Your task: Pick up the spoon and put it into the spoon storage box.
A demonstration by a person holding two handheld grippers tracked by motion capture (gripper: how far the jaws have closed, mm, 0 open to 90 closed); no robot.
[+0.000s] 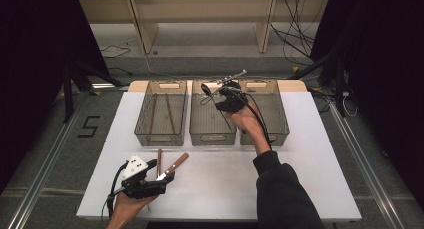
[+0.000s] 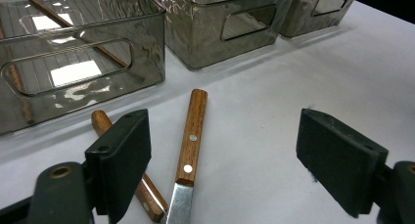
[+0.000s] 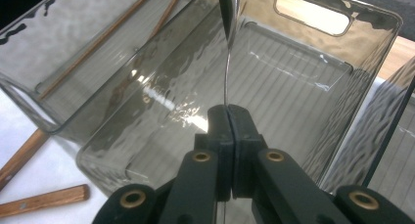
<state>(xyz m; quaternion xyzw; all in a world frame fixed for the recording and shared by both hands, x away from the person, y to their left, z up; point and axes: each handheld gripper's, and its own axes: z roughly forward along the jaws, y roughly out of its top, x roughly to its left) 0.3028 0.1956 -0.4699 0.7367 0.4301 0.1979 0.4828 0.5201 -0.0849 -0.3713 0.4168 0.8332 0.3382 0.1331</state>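
Spoon (image 3: pixel 226 62) pinched by right tongs (image 3: pixel 228 111) over middle bin (image 3: pixel 313 82).

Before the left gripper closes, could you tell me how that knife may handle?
The knife lies flat, so it probably won't roll. Its riveted wooden handle should grip well and stay stiff; the polished blade looks slippery. It touches another wooden handle, which may shift too.
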